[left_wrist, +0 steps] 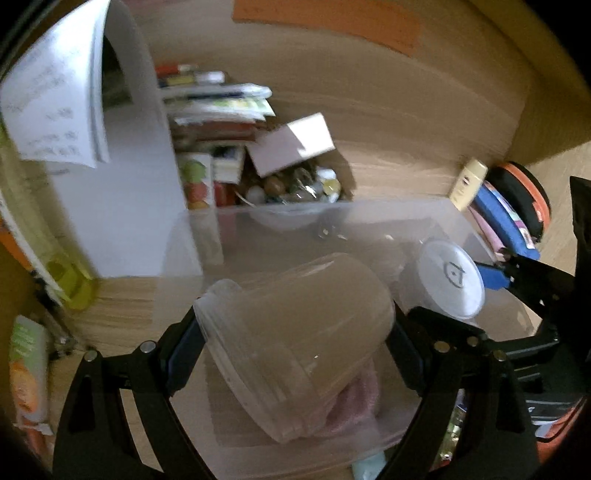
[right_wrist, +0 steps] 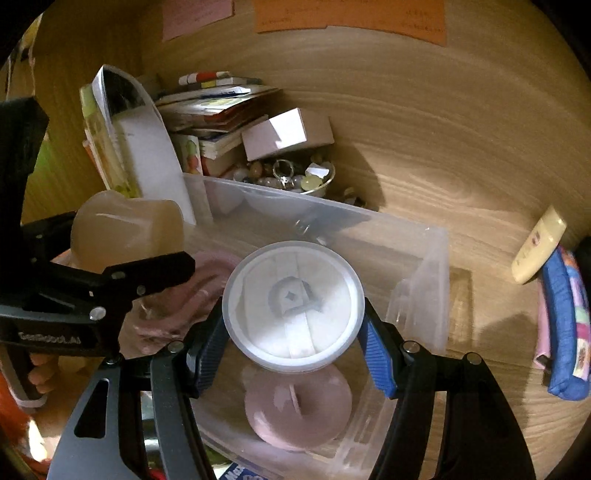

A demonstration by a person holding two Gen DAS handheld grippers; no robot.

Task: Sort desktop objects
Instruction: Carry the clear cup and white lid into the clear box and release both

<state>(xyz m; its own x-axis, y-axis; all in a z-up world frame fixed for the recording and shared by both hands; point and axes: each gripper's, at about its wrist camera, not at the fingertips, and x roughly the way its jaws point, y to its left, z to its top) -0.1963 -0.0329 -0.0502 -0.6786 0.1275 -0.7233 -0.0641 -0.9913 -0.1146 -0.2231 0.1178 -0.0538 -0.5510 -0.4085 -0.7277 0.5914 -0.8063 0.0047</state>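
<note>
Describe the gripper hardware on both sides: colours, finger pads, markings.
Both are matte black linkage frames with silver pivot pins. The right gripper has ribbed blue finger pads; the left gripper has dark ones. White lettering marks the left gripper's body, too blurred to read.

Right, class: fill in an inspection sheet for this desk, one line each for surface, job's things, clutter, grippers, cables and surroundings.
Surface: light wood-grain desktop, partly covered.
Job's things: translucent lidless plastic jar; round white plastic lid; clear plastic storage bin below both, holding pink cloth and a pink round lid.
Clutter: stack of books and papers, small white cardboard box, bowl of beads and trinkets, cream tube, blue patterned pouch.
Grippers: left gripper shut on the jar; right gripper shut on the white lid.
Cables: nothing seen.
Surroundings: orange paper notes on the wooden back panel.
</note>
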